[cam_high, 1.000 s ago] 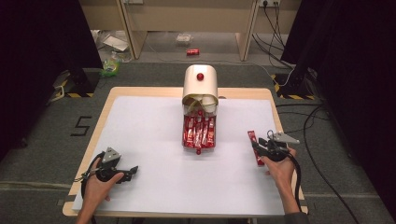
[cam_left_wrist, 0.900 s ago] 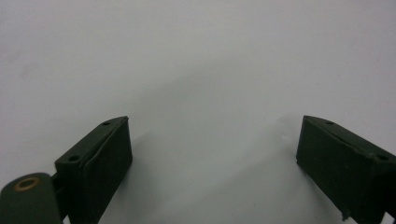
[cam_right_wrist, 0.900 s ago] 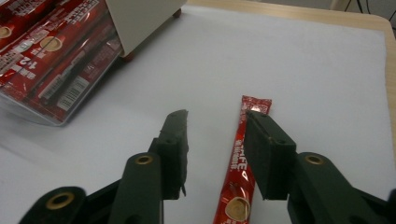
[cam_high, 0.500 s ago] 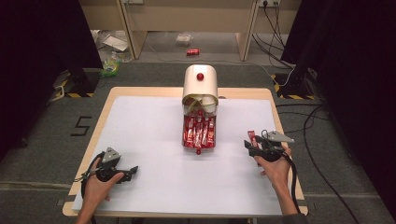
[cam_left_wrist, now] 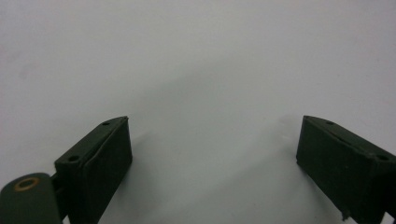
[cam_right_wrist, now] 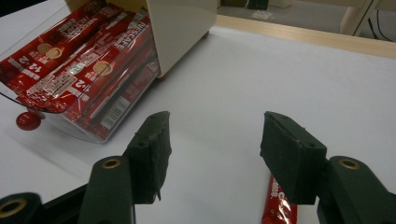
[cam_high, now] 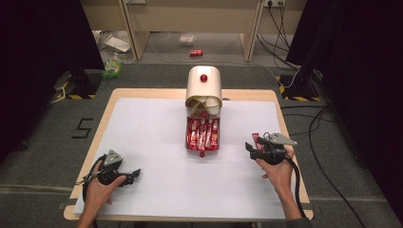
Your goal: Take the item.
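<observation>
White sheeting covers the desk (cam_high: 142, 123); centre frame, a cream dispenser (cam_high: 204, 90) spills red sachets (cam_high: 203, 134). Lower left, the left claw (cam_left_wrist: 212, 154) gapes, released. Lower right, the right claw (cam_right_wrist: 212, 149) gapes over a loose sachet (cam_right_wrist: 279, 205).

Each hand carries a black two-jaw tool: the left gripper (cam_high: 134, 173) and the right gripper (cam_high: 249, 146) both bear a grey three-cornered plate on top and trail a black cable that loops back along the forearm. Up close, the jaws are thick, blocky, matt black pads with small screw holes, hinged on arms with brass-ringed pivots.
</observation>
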The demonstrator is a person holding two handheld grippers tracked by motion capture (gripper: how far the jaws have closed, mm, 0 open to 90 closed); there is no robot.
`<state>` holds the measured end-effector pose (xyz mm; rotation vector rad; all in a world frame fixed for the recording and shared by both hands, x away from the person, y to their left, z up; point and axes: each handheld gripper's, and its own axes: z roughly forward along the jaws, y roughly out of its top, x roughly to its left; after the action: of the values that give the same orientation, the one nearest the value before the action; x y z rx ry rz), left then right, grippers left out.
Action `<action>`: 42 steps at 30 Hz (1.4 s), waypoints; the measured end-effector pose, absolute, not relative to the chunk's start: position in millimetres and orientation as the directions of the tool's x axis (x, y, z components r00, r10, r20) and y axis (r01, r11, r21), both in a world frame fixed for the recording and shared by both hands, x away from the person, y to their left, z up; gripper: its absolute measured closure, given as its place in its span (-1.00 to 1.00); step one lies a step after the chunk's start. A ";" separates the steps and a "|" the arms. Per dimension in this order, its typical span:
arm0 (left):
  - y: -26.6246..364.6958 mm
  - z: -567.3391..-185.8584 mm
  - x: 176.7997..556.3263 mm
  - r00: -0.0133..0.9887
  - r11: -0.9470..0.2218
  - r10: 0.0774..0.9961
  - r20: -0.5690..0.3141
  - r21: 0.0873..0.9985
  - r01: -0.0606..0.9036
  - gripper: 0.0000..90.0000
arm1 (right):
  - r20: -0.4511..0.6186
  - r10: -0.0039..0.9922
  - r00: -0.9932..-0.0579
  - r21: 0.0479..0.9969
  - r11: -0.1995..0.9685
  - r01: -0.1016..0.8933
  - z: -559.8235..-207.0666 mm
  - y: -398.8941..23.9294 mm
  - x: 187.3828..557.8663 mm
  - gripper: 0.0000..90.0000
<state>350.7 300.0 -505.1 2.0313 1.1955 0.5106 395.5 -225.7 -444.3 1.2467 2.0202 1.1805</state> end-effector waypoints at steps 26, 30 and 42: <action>300.1 -505.1 350.8 0.494 -0.316 0.869 -0.021 0.745 0.588 -0.79 | 0.022 0.856 -0.517 0.870 0.238 0.431 -439.0 -203.7 392.0 -0.11; 300.1 -505.1 350.8 0.493 -0.316 0.870 -0.020 0.745 0.588 -0.79 | 0.025 0.852 -0.523 0.871 0.239 0.430 -439.3 -202.1 391.4 -0.13; 300.1 -505.1 350.8 0.493 -0.316 0.870 -0.021 0.745 0.588 -0.79 | 0.028 0.841 -0.541 0.870 0.246 0.427 -442.0 -195.7 390.2 -0.17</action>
<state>350.8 300.1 -505.1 2.0309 1.1955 0.5090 390.2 -195.7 -442.0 1.1549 2.0752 1.2321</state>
